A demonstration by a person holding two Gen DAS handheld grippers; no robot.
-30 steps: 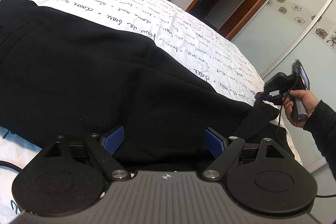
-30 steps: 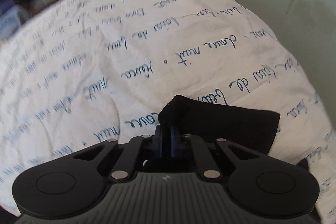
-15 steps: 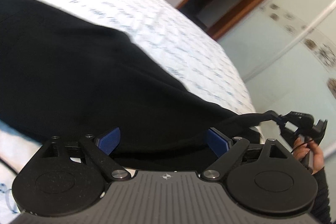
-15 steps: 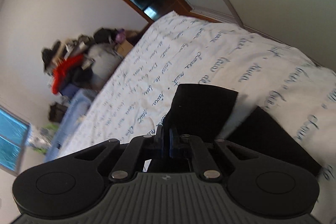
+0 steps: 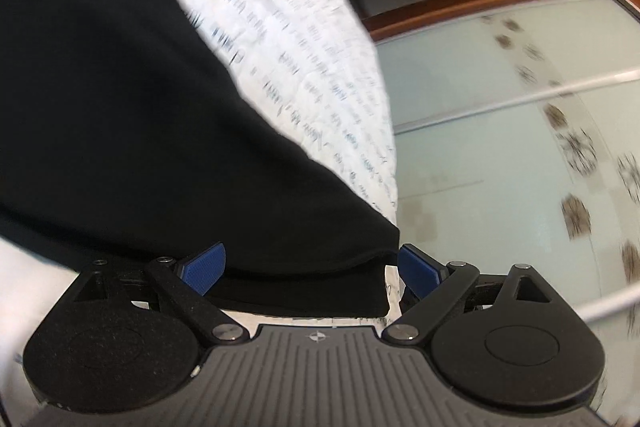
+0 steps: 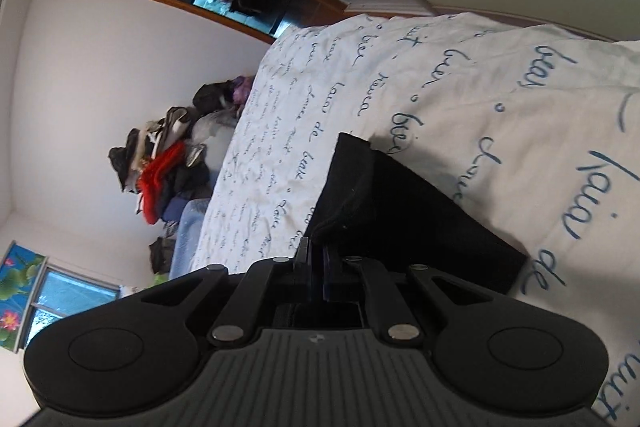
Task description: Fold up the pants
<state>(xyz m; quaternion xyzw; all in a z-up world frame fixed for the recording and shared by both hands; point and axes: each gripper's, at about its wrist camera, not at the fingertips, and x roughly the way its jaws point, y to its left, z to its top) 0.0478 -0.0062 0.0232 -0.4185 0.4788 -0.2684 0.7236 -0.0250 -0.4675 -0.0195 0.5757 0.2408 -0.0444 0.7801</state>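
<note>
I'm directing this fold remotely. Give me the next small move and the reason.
Probably close the left gripper on the pants hem lying between its open blue pads. The right gripper is already shut on the other hem, lifted off the bedspread, so both ends could then travel together.

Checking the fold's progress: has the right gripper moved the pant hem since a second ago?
Yes. The right gripper, shut on the hem, has swung it toward the clothes pile at the bed's far end.
</note>
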